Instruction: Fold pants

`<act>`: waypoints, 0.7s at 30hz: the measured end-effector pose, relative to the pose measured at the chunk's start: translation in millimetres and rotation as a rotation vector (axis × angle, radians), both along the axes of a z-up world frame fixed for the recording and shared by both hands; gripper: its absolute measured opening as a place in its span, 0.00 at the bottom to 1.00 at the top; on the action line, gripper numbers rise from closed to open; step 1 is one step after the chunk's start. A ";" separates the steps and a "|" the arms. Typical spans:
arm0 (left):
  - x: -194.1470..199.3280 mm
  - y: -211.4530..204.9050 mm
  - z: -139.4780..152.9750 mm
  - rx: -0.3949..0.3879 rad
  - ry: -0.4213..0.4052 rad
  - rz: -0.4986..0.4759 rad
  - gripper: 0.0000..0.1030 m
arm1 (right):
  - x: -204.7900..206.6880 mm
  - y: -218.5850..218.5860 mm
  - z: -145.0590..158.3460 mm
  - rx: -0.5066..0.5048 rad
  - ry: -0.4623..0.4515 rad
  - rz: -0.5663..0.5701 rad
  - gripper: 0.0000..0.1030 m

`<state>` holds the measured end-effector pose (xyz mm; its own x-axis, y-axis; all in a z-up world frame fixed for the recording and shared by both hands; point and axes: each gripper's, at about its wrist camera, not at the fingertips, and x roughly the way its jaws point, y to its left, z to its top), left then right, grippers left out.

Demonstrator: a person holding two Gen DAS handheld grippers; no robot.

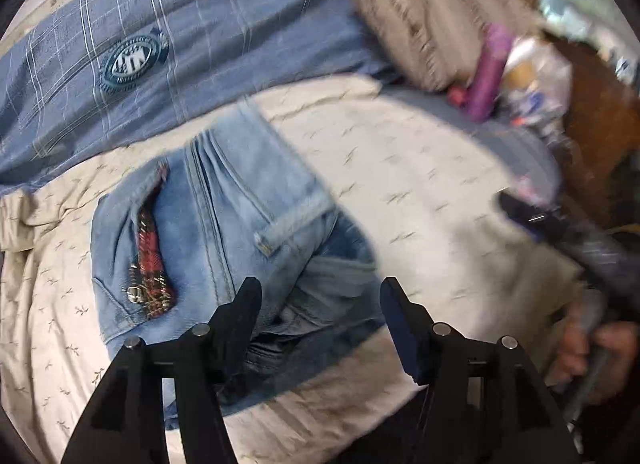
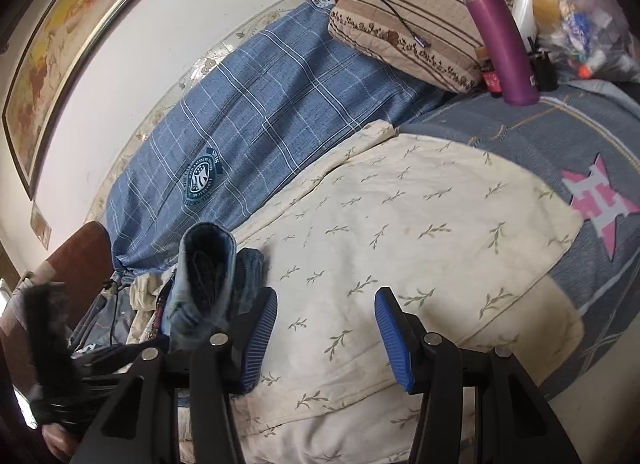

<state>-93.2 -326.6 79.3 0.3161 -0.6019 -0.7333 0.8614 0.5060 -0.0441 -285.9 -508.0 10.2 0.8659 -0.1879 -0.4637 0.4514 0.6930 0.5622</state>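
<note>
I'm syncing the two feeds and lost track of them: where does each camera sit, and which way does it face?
Left wrist: on the left gripper, facing down at the jeans on the cream sheet; its open fingers and a hand show.
Right wrist: on the right gripper, looking along the bed to the pillow; open fingers show.
Shared: jeans, sheet, plaid quilt, purple bottle.

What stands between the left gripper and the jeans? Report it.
Nothing visible does. The left gripper is open right over the folded light-blue jeans, which lie on the cream leaf-print sheet. No other item sits between the open jaws and the denim. The purple bottle and pillow lie well beyond.
</note>
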 end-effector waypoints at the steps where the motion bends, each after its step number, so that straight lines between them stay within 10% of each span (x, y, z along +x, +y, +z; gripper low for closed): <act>1: 0.3 10.7 11.2 -0.033 -0.009 0.002 0.62 | 1.5 -0.7 2.1 0.003 -0.001 0.002 0.52; 14: 114.1 120.6 6.9 -0.012 0.076 0.462 0.67 | 164.4 72.3 88.9 -0.146 0.064 0.309 0.52; 21: 148.9 104.9 -3.4 0.020 0.092 0.506 0.67 | 241.7 121.1 96.7 -0.148 0.057 0.416 0.52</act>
